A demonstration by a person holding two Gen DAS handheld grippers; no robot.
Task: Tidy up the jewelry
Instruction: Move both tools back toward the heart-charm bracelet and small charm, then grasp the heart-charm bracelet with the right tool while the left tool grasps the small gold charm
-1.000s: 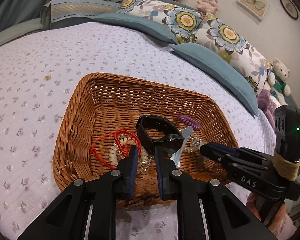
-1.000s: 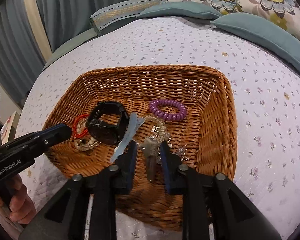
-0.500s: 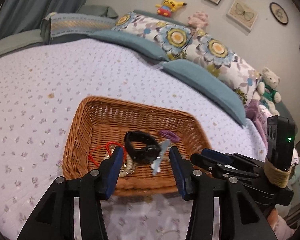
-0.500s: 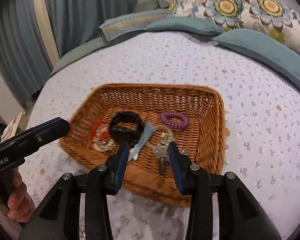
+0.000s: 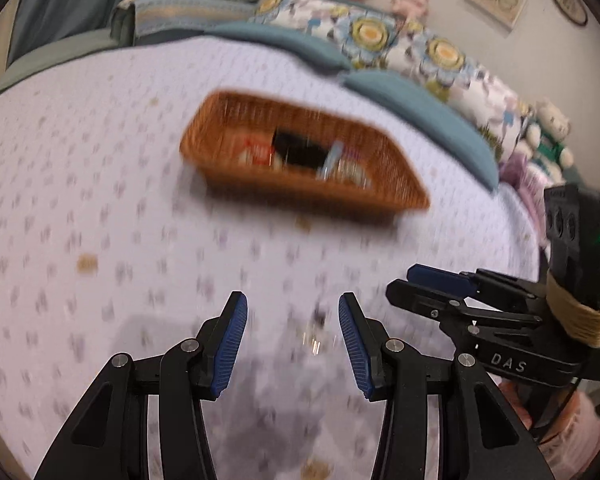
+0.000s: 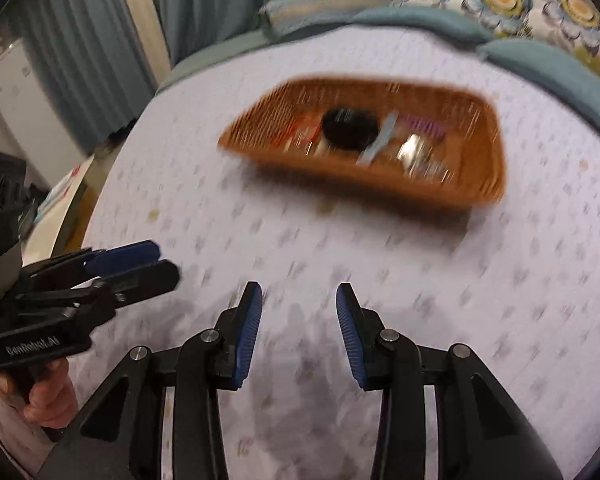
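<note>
A brown wicker basket (image 5: 384, 190) sits on the bed and also shows in the right wrist view (image 6: 488, 152). Both views are blurred by motion. Inside lie a black watch (image 6: 350, 128), red cord pieces (image 5: 256, 148), a light blue clip (image 6: 382, 138), a purple coil band (image 6: 426, 126) and silvery pieces (image 6: 410, 152). My left gripper (image 5: 292, 340) is open and empty, well short of the basket. My right gripper (image 6: 299, 330) is open and empty too, also pulled back over the bedspread. A small glinting object (image 5: 314, 334) lies on the cover between the left fingers.
The lilac flowered bedspread (image 5: 100, 200) surrounds the basket. Teal and flowered pillows (image 5: 416, 92) line the far side, with plush toys (image 5: 548, 128) at the right. Curtains (image 6: 100, 40) and a bedside surface (image 6: 60, 208) stand past the left edge.
Both grippers have opened and drawn back from the basket, which now sits farther away and smaller. The jewelry stays in the basket.
</note>
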